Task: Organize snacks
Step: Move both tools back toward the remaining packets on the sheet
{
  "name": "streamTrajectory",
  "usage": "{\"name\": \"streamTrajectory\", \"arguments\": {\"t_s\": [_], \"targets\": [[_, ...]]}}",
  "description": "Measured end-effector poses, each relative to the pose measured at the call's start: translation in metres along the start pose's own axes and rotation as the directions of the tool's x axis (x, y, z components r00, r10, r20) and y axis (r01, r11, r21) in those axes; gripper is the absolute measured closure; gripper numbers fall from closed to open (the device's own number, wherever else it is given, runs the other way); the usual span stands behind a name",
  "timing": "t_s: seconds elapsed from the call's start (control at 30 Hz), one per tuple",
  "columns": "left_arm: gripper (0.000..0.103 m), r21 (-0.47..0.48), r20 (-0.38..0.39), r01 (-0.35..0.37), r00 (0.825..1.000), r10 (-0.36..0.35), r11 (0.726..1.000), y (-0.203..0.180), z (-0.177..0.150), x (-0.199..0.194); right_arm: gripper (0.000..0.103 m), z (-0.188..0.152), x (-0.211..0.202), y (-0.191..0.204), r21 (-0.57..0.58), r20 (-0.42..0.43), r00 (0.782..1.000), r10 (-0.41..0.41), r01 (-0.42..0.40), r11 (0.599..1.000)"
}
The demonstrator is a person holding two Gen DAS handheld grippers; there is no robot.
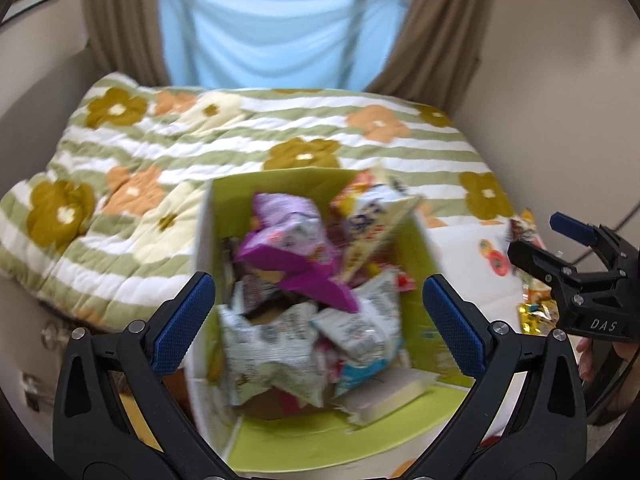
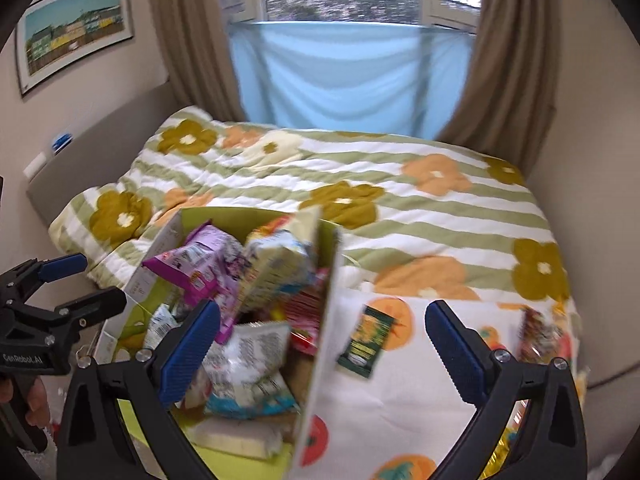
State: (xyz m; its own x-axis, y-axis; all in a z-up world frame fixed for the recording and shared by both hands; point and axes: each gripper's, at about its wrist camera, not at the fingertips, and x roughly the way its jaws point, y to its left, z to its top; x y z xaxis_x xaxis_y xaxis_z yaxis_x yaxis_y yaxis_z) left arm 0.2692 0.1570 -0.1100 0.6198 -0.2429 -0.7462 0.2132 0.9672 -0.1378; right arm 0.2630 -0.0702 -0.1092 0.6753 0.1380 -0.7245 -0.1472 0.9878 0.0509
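1. green box [image 1: 224,200] sits on the near end of the bed, flaps up, stuffed with snack packs: purple bag [image 1: 288,236] on top, white crinkled bags [image 1: 272,340] toward the near side, a pale carton [image 1: 376,220] leaning on the far right wall. reads as the collection point, so most of the sorting looks done.
2. left gripper [image 1: 318,320] hangs over the box, pointing down into it, jaws spread wide, nothing between the pads. the box's left wall lines up near its left finger, but i see no contact.
3. right gripper [image 2: 322,352] also wide apart and empty. the box's right wall stands between its fingers in its own view, but the pads don't press it.
4. both tools angled down from the near side, probably because the person stands at the foot of the bed and works over the box from there.
5. leftovers are on the white printed cloth [image 2: 400,380] right of the box: a dark green packet [image 2: 364,340] lying flat just beside the box wall, a reddish pack [image 2: 536,336] further right, something gold [image 1: 536,312] at the cloth's near edge.
6. my guess: the green packet goes next, as it's closest to the right gripper.
7. risk: the pile is heaped above the rim in places, so a loose drop could slide off. both views are motion-blurred, so labels are unreadable.
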Motion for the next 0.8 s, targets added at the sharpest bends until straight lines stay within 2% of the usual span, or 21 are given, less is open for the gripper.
{"name": "streamTrajectory", "arguments": {"t_s": [0.1,0.27,0.5,0.63,0.7,0.8], "targets": [[0.0,0.042,0.001,0.067,0.998,-0.068,0.997,-0.024,0.002,0.004,0.001,-0.013,-0.017,-0.017,0.046,-0.002,0.998,-0.063,0.063,0.997],[0.0,0.108,-0.007,0.137,0.99,-0.138,0.985,-0.074,0.003,0.01,0.001,-0.047,-0.044,-0.057,0.138,-0.037,0.986,-0.165,0.169,0.976],[0.0,0.199,-0.05,0.168,0.986,-0.161,0.966,-0.16,0.007,0.031,0.001,-0.09,-0.07,-0.124,0.278,-0.081,0.964,-0.255,0.267,0.923],[0.0,0.201,-0.119,0.131,0.987,-0.108,0.971,-0.214,0.004,0.066,0.001,-0.113,-0.074,-0.17,0.327,-0.113,0.957,-0.267,0.29,0.899],[0.0,0.213,-0.152,0.065,0.988,-0.032,0.975,-0.237,0.001,0.091,0.001,-0.122,-0.074,-0.186,0.341,-0.12,0.96,-0.253,0.279,0.897],[0.0,0.229,-0.186,-0.026,0.98,0.07,0.973,-0.261,-0.003,0.131,0.001,-0.135,-0.066,-0.209,0.347,-0.139,0.964,-0.225,0.26,0.901]]}}
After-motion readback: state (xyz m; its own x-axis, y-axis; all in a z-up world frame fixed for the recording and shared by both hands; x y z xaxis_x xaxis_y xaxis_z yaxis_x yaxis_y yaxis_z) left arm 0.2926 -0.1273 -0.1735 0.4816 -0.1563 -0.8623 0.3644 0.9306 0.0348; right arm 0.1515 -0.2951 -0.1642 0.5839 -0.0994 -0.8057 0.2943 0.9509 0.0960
